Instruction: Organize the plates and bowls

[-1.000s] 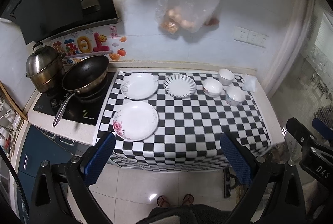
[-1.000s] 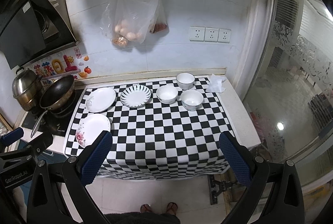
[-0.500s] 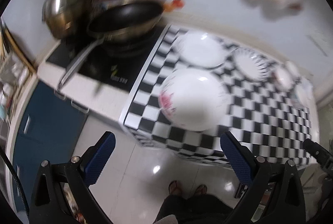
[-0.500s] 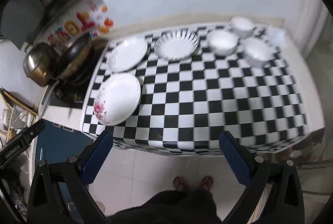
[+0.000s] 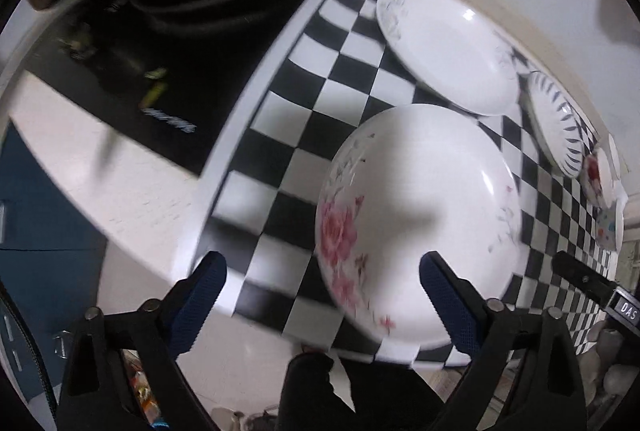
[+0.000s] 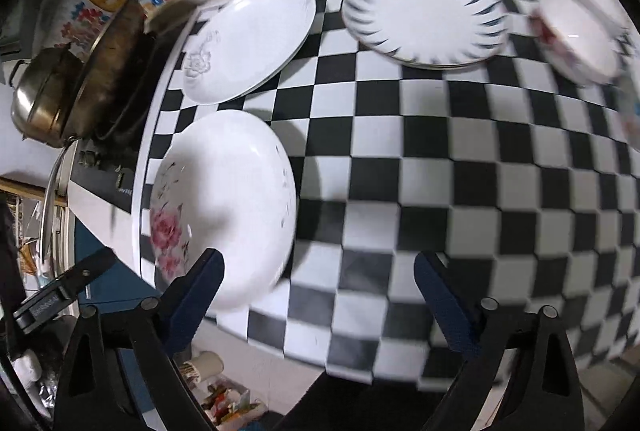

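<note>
1. Both your hand-held grippers have dropped from a wide overhead view to just above the near-left corner of the checkered desk within the last second; the blur in both wrist views suggests the approach is fast.
2. Your left hand-held gripper stands wide open and empty, with the pink-flowered plate lying flat on the desk just ahead, its near rim between the two fingers in that view.
3. Your right hand-held gripper is also wide open and holds nothing; the flowered plate sits at its left finger.
4. Behind it lie the grey-flowered plate and the striped plate, with a bowl beyond to the right, none stacked.
5. The descent points to the flowered plate as the first pick; nothing is gripped yet, so the sorting has barely begun.
</note>
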The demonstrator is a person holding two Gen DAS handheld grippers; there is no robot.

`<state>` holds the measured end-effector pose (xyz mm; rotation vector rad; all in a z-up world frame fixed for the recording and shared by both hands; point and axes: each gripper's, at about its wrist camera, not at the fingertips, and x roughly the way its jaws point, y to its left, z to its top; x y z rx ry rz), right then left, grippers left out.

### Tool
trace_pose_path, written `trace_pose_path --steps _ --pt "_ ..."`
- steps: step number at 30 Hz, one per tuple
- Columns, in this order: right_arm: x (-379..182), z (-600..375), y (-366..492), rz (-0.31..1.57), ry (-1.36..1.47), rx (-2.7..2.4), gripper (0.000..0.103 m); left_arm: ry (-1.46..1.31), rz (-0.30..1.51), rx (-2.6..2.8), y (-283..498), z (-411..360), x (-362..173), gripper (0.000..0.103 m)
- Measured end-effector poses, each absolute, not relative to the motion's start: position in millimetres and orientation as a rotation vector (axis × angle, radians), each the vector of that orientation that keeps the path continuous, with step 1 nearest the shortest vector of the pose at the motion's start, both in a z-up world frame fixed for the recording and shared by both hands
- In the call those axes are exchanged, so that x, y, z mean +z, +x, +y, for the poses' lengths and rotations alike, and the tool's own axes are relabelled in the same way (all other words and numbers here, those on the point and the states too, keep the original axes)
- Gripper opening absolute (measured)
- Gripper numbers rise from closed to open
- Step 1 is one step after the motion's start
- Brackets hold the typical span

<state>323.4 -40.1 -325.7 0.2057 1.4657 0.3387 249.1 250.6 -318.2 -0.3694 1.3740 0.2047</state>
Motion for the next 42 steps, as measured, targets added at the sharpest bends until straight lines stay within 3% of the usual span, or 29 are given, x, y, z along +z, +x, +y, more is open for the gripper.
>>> trace_pose_path --steps 2,4,6,12,16,31,42 --pt "-346.6 -31.3 340.5 1.51 0.215 0.366 0.087 -0.373 1.397 0.193 265.4 253.5 -332.6 0.078" --pt "-365.4 -20.8 353.1 1.561 0.209 0.394 0.074 -0.356 1.421 0.186 277.0 253.1 -342.5 0.06" --pt "-377.4 -11.1 360.4 1.594 0.2 0.423 0.062 -0.343 1.448 0.163 286.8 251.4 -352.2 0.051" --pt "-396.6 7.8 373.2 1.657 0.184 0.47 0.029 -0.323 1.51 0.08 296.1 242.3 -371.5 0.04" --pt "-404.8 19.7 372.8 1.693 0.213 0.518 0.014 -0.269 1.51 0.066 295.7 237.9 -371.0 0.04" --pt "-386.6 -4.2 364.7 1.674 0.223 0.518 0.015 -0.254 1.462 0.027 293.7 228.9 -340.2 0.04" --pt "-353.7 -87.9 359.1 1.623 0.323 0.421 0.015 -0.168 1.451 -0.11 300.6 150.0 -315.1 0.04"
